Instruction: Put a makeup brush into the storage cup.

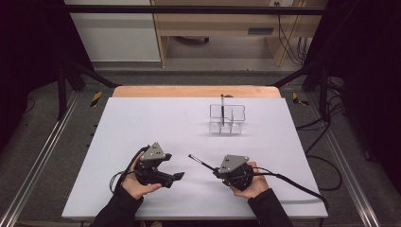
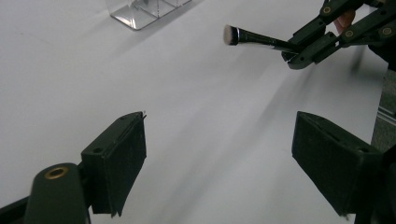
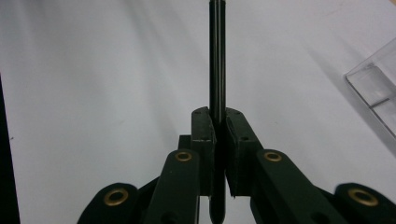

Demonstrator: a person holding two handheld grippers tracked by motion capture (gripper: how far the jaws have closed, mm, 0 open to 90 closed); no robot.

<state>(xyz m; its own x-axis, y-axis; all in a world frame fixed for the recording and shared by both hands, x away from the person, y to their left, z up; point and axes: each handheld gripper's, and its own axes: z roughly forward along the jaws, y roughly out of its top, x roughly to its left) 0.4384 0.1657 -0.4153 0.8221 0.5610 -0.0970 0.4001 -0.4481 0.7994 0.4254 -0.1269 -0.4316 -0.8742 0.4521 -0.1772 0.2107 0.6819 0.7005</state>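
Observation:
My right gripper is shut on a slim black makeup brush that points up and to the left above the white board. Along the jaws in the right gripper view, the brush handle runs straight out from my right gripper. My left gripper is open and holds nothing; its wide-apart pads hang over bare board. The left gripper view also shows the brush, pale tip foremost, held in the right gripper. A clear organizer stands farther back with another black brush upright in it.
The white board covers a wooden table. A corner of the clear organizer lies beyond the left jaws, and its edge is to the right of the right jaws. Cables trail off the table's right side. Dark frame rails flank the table.

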